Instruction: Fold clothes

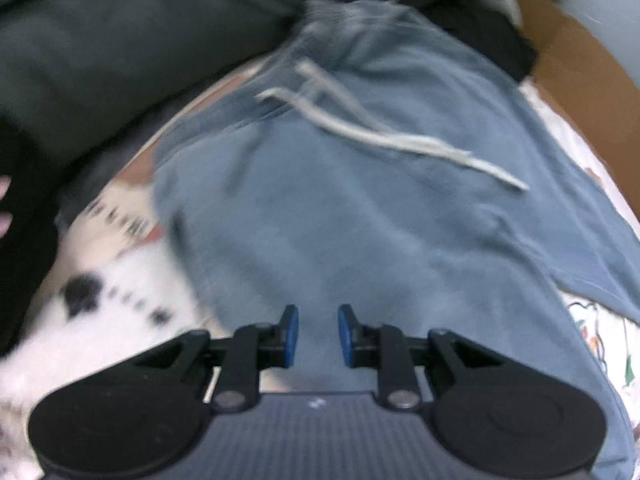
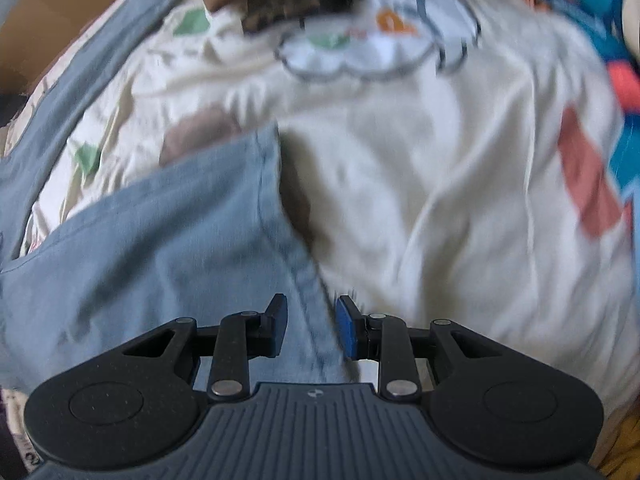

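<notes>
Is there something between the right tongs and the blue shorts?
Nothing visible. The right tongs hang open right over the hem of the blue shorts, with no other thing between them.

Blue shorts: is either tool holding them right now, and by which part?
Neither. The left tool hovers open over the blue shorts. The right tool is open astride their hem edge, its pads not pressing the cloth.

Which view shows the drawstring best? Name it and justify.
Left wrist view: the pale drawstring lies fully visible across the blue shorts. The right wrist view shows only the shorts' hem, no drawstring.
</notes>
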`<control>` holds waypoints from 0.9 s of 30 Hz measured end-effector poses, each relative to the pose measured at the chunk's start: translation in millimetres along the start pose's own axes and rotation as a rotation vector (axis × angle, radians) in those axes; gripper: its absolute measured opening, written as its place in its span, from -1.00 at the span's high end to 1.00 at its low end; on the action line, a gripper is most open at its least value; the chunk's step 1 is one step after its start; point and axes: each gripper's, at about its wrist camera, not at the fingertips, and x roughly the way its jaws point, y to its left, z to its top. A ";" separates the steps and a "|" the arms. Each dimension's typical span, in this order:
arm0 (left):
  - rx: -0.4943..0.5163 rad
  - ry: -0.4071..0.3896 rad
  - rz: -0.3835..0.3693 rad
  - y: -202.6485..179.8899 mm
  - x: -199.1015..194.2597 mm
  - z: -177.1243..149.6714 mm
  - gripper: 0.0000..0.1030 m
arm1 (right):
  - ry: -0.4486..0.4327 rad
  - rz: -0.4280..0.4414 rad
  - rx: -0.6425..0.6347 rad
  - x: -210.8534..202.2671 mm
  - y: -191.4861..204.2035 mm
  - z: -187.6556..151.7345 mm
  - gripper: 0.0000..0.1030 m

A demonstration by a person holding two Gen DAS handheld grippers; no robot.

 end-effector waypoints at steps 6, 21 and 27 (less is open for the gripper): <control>-0.075 0.060 0.009 23.5 22.8 -13.1 0.58 | 0.088 0.004 0.040 12.2 -7.5 -21.8 0.22; -0.111 0.045 0.036 30.5 55.7 -11.6 0.34 | 0.057 0.188 0.289 14.6 -40.3 -41.0 0.09; -0.156 -0.002 -0.004 38.1 49.6 -15.1 0.38 | 0.036 0.238 0.321 19.5 -47.0 -41.2 0.10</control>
